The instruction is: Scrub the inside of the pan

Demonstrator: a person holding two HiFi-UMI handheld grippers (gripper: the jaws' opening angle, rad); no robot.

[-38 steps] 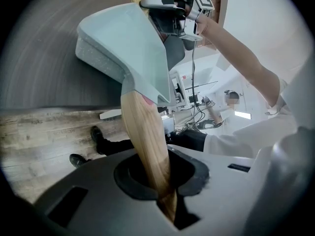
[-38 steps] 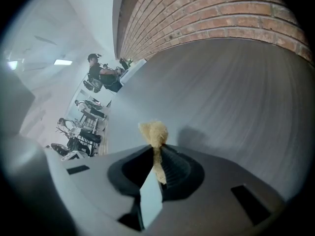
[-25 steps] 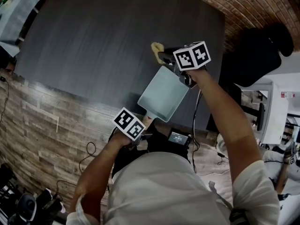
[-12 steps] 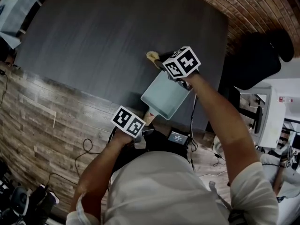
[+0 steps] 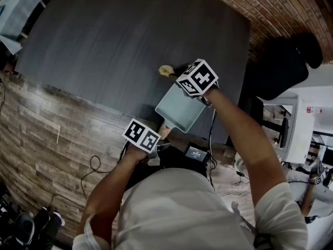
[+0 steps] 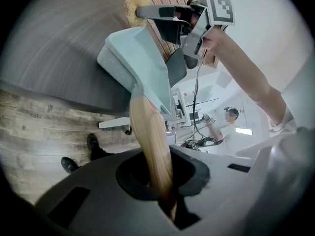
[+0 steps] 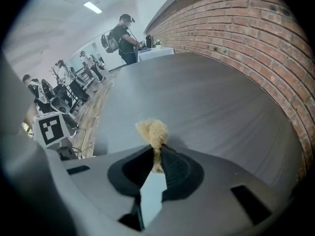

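On the left, the left gripper [image 5: 159,141] has its jaws clamped on the wooden handle [image 6: 150,136] and squeezing tighter. That holds the pale blue pan [image 5: 179,108] up in the air over the near edge of the table [image 5: 119,40], tilted with its inside open to the other hand. Over to the right, the right gripper [image 5: 178,74] has its jaws pinched shut on the tan scrubber [image 7: 152,131], which pokes out past the pan's far rim and isn't inside yet. There's bare tabletop beyond and a brick wall [image 7: 256,48] on the right, so I'd say the free room is back toward the handle.
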